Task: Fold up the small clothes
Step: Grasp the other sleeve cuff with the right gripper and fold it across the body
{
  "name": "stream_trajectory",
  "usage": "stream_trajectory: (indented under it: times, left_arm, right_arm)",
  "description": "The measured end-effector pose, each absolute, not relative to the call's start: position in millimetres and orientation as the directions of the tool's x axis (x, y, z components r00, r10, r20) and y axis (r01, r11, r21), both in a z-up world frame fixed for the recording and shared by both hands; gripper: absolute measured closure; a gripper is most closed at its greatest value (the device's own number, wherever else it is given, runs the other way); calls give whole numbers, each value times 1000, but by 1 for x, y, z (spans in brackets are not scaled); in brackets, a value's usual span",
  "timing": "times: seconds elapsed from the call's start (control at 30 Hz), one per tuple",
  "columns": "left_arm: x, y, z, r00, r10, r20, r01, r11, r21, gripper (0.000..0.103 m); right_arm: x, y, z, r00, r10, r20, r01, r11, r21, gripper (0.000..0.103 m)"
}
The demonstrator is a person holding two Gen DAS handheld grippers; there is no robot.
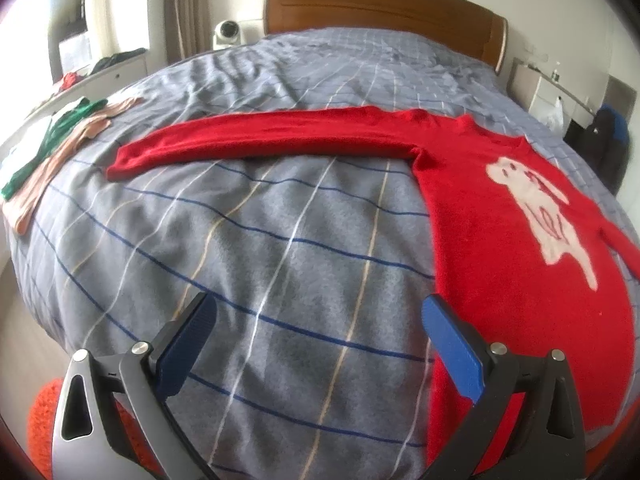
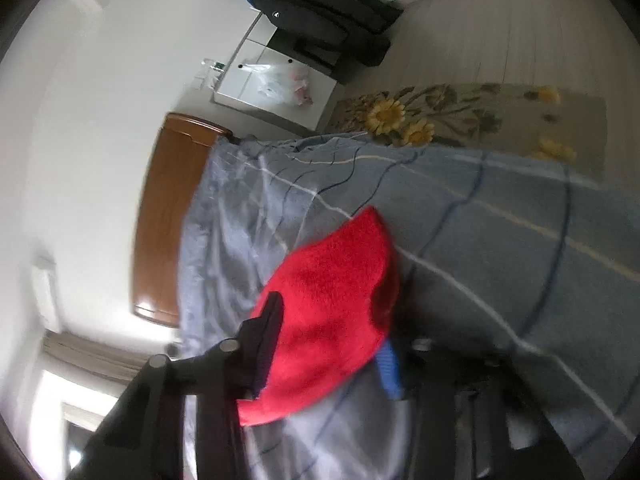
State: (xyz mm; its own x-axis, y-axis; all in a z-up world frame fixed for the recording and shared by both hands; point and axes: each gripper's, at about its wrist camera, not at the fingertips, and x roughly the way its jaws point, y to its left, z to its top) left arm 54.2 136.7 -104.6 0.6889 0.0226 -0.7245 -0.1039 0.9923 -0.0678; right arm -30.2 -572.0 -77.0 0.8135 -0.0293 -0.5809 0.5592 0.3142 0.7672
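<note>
your right gripper (image 2: 328, 344) is clamped on the fuzzy red knit sweater's sleeve (image 2: 332, 300). your left gripper (image 1: 316, 344) hangs spread wide, empty, over the grey plaid bedspread (image 1: 260, 240).

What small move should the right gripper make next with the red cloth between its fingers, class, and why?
Probably carry that sleeve end across onto the sweater's body. The right gripper has red knit between its pads, apparently a sleeve end of the red sweater, which lies flat on the checked bedcover with its other sleeve stretched out. The left gripper hangs open, empty, above the cover.
</note>
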Motion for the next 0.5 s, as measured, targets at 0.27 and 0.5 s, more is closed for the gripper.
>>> stream_trajectory:
  times: [0.27,0.5]
  left_arm:
    - [57,142,-105,694,-7,-720,-96,990,-102,1]
    - [58,147,-103,699,-24,-715,-99,987,-130,1]
  right_arm:
    - [37,-509,18,851,27,-525,424,555,715,99]
    - [149,-333,107,841,317,-438,50,762,646,99]
